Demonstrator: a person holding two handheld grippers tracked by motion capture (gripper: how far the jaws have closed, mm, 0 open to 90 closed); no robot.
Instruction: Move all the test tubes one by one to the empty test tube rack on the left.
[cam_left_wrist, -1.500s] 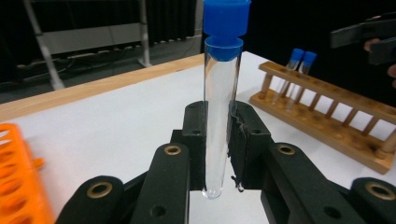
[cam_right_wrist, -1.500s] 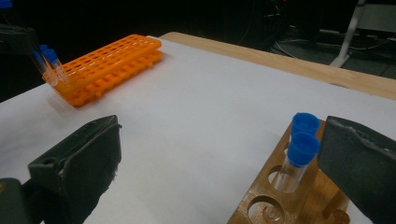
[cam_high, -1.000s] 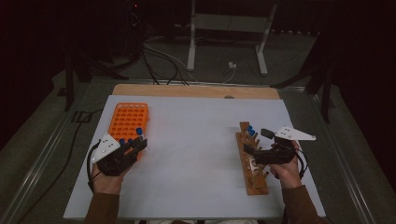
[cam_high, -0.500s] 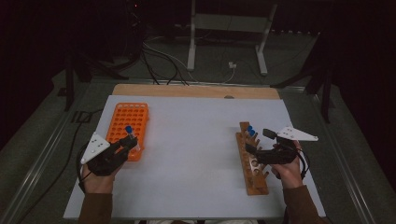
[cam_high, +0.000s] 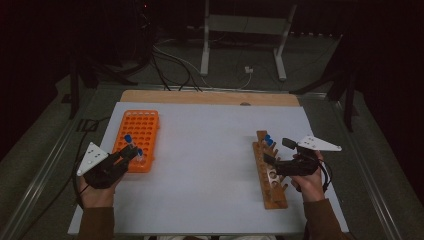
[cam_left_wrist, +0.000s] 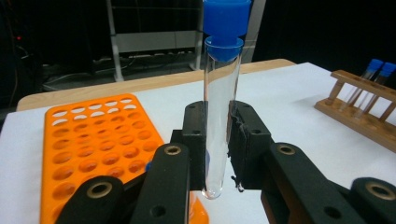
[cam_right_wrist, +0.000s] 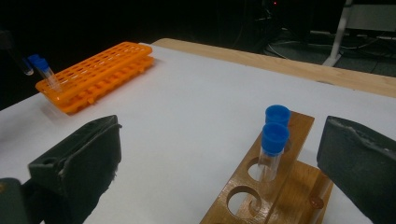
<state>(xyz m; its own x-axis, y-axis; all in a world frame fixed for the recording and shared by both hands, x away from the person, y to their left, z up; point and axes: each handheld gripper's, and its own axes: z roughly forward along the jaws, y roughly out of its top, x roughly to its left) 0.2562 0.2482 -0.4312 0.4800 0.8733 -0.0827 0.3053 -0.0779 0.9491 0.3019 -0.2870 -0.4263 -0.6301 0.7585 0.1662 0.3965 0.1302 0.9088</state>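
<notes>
My left gripper (cam_high: 129, 151) is shut on a clear test tube (cam_left_wrist: 219, 116) with a blue cap (cam_high: 128, 138), held upright by the near right corner of the orange tube rack (cam_high: 141, 124). Another blue-capped tube (cam_high: 140, 152) stands in that corner of the rack, largely hidden behind my jaw in the left gripper view. My right gripper (cam_high: 276, 151) is open above the wooden rack (cam_high: 274, 194), nothing between its jaws. Two blue-capped tubes (cam_right_wrist: 273, 140) stand at the far end of the wooden rack (cam_right_wrist: 243, 196).
The racks lie on a white sheet (cam_high: 205, 165) over a wooden table whose bare edge (cam_high: 210, 97) runs along the back. Most holes of the orange rack (cam_left_wrist: 93, 135) are vacant. Cables and a metal stand (cam_high: 240, 45) sit on the floor beyond.
My left gripper has moved to the left with the tube in it, from over the rack's right edge toward its near corner. The right gripper has stayed put.
</notes>
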